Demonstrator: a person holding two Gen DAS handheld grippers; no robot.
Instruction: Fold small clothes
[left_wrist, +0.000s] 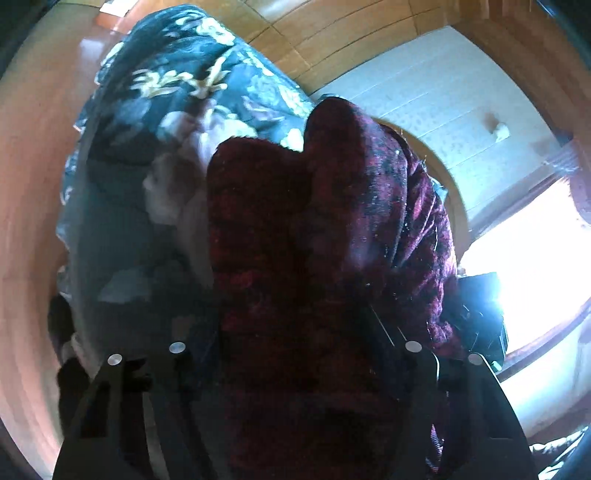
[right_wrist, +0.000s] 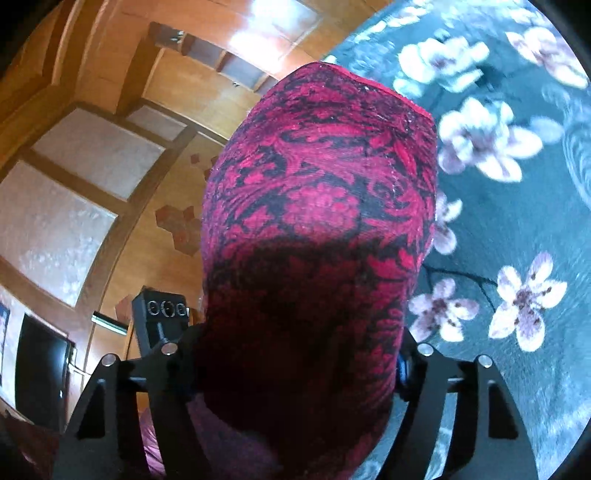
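Red patterned garment (right_wrist: 317, 229) runs lengthwise away from both hand-held grippers (left_wrist: 295, 354) (right_wrist: 295, 354), apparently clamped in each

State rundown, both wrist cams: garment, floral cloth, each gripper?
red-and-black patterned garment: bunched, draped over both grippers, hiding their fingertips.
dark floral cloth: spread out behind the garment.
left gripper: garment fills the jaws; grip not visible.
right gripper: garment fills the jaws; grip not visible.
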